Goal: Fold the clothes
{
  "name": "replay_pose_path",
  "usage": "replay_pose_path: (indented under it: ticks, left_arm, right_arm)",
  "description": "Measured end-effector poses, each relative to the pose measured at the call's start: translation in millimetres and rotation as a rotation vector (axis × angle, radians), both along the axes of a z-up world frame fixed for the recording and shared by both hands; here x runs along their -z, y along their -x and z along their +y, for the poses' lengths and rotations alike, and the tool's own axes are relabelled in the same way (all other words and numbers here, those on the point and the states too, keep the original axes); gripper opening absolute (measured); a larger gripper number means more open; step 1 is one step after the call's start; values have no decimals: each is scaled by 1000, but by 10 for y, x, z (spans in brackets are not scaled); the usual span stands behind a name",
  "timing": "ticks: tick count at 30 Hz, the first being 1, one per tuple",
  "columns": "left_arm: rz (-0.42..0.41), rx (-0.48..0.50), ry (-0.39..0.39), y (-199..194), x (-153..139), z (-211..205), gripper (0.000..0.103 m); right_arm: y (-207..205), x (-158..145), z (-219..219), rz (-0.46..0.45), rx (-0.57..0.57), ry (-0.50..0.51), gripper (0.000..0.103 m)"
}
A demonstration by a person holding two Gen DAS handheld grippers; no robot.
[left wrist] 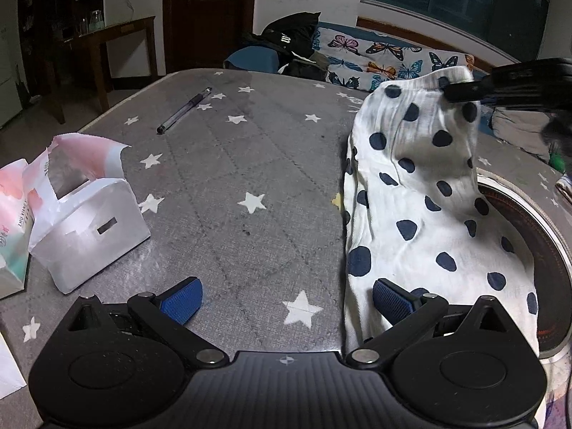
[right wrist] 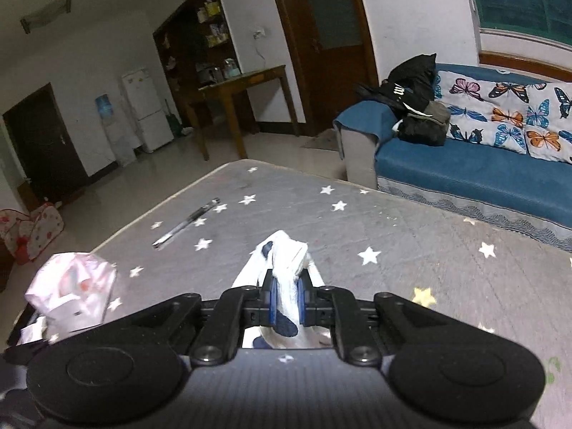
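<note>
right gripper (right wrist: 285, 298) is pinching the dotted garment's (left wrist: 422, 193) top corner aloft; left gripper (left wrist: 286, 298), fingers spread and empty, is sitting beside its lower hem.

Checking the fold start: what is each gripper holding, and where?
Right gripper pinches the polka-dot garment by a bunched top edge; left gripper holds nothing.

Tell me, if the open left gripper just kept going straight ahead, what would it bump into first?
Probably nothing soon: the left gripper points over bare star-patterned tablecloth. The polka-dot garment lies by its right finger, the pen farther left.
</note>
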State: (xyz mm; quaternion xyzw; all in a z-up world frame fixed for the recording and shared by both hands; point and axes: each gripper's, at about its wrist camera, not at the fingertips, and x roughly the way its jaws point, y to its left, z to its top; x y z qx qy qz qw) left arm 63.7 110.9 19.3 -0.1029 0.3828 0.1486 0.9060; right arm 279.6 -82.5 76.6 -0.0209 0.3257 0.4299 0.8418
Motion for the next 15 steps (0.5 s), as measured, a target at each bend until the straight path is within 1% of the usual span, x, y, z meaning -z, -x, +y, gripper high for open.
replay_pose_path:
  ticks: [7,12,15]
  left_arm:
    - [-3,8,-17,1,16,-16,103]
    - [-6,4,-19,45,14,-5,103]
    - [-8,-1,-16,91,12,8,103]
  right_arm:
    - [467,-147,-207,-18,-57,-22,10]
    - [930,-216,-363,-13,-123,-45,10]
    - [1228,-227,-445,-4,-175,-42,10]
